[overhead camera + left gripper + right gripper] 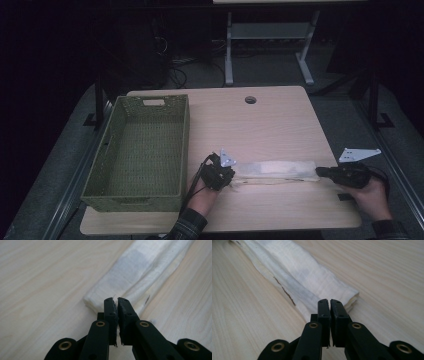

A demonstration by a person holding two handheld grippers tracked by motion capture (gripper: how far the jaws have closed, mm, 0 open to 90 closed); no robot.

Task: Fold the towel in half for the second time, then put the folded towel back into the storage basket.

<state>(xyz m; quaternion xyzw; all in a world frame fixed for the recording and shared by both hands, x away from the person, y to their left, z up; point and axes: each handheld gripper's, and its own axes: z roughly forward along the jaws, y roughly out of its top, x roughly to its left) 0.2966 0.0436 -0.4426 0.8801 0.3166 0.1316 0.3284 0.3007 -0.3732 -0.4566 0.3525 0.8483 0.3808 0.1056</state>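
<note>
One long folded cloth (276,170) is what I'm working with, a pale strip lying flat on the counter (260,125) and running crosswise in front of me, with its left end just off the near corner of the green basket (137,150). I judge it light, soft and limp: layers show at both ends, so it will sag in the middle and may unfold if I lift it by one point alone. Taking it at both short ends, catching all the layers at once, looks the safest hold to me, and there is a brownish streak along one long edge that I'd leave alone. In the left gripper view the near end of the cloth (100,300) sits right at the tips of my left gripper (115,300), whose jaws are pressed together with only a hairline gap; a thread or wisp pokes up at the tips, but I cannot tell whether any fabric is really pinched. In the right gripper view the other end (347,296) lies just past and under the tips of my right gripper (328,301), jaws likewise closed, seemingly touching the folded edge rather than straddling it. From the high view the left gripper (218,171) and right gripper (345,174) bracket the strip end to end.
</note>
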